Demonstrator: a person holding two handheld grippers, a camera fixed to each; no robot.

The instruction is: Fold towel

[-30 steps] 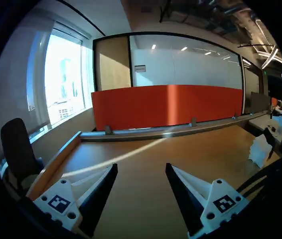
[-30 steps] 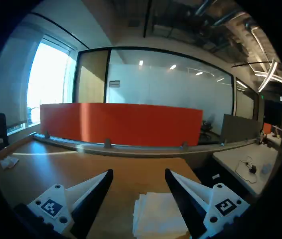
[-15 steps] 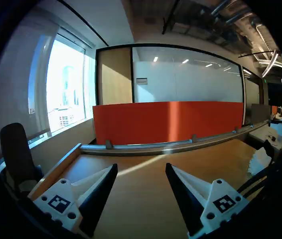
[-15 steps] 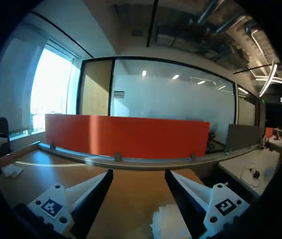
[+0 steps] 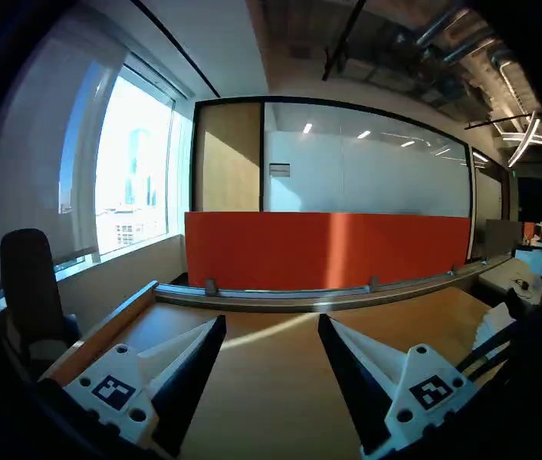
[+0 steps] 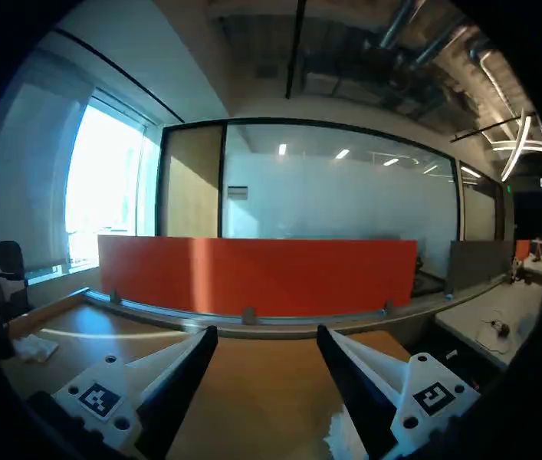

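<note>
In the right gripper view, a corner of the white folded towel (image 6: 339, 441) peeks out low down, beside the right finger (image 6: 393, 383). My right gripper (image 6: 267, 331) is open above the wooden table (image 6: 263, 391), with nothing between its fingers. In the left gripper view, the white towel (image 5: 491, 326) lies at the far right edge, partly hidden by a dark shape. My left gripper (image 5: 271, 318) is open over the bare wooden table (image 5: 278, 383) and holds nothing.
An orange divider (image 5: 324, 249) on a metal rail runs along the table's far edge. A dark chair (image 5: 29, 287) stands left, by the window. A crumpled white cloth (image 6: 34, 349) lies at the table's left. A neighbouring white desk (image 6: 504, 322) stands right.
Both views have tilted upward, showing more ceiling and less table. The towel has slid to the bottom edge of the right gripper view. Both grippers stayed open.
</note>
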